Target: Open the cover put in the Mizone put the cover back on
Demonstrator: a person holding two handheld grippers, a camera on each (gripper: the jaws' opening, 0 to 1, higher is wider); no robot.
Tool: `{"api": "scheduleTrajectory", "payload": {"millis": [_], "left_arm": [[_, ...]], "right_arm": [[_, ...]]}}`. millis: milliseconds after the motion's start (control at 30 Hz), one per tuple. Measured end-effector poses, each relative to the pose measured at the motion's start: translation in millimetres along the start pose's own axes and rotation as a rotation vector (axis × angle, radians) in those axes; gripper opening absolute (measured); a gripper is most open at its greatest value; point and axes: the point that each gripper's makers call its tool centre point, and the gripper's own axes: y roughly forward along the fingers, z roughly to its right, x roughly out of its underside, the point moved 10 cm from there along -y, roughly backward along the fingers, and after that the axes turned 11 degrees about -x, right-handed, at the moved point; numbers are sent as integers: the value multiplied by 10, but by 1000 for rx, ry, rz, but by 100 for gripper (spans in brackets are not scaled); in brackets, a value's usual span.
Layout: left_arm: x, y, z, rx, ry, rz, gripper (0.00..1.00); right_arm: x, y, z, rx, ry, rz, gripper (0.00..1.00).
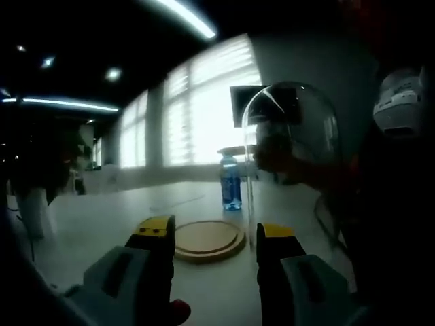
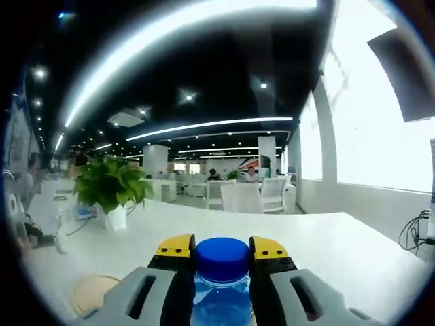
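In the left gripper view a round wooden base [image 1: 207,239] lies on the white table [image 1: 95,217], just past my left gripper [image 1: 215,229]. Its jaws stand wide apart with nothing between them. A clear glass dome cover [image 1: 292,136] rises at the right, off the base. Its left edge comes down close to my right-hand jaw, and I cannot tell what carries it. The Mizone bottle [image 1: 231,183], with blue liquid and a blue cap, is upright beyond the base. My right gripper [image 2: 222,252] is shut on the bottle's blue cap [image 2: 222,257]. The base [image 2: 92,292] lies at lower left.
A person's dark body [image 1: 387,217] fills the right of the left gripper view. A potted plant [image 2: 112,187] stands on the table at the left, with cables [image 2: 418,234] at the far right. White chairs [image 2: 248,197] and bright windows [image 2: 380,122] lie beyond.
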Motion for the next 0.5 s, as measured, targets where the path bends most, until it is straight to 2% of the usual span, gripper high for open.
{"api": "scheduleTrajectory", "payload": {"millis": [500], "left_arm": [[15, 12, 10, -1, 15, -16, 39]], "right_arm": [[12, 1, 3, 3, -32, 4, 24]]}}
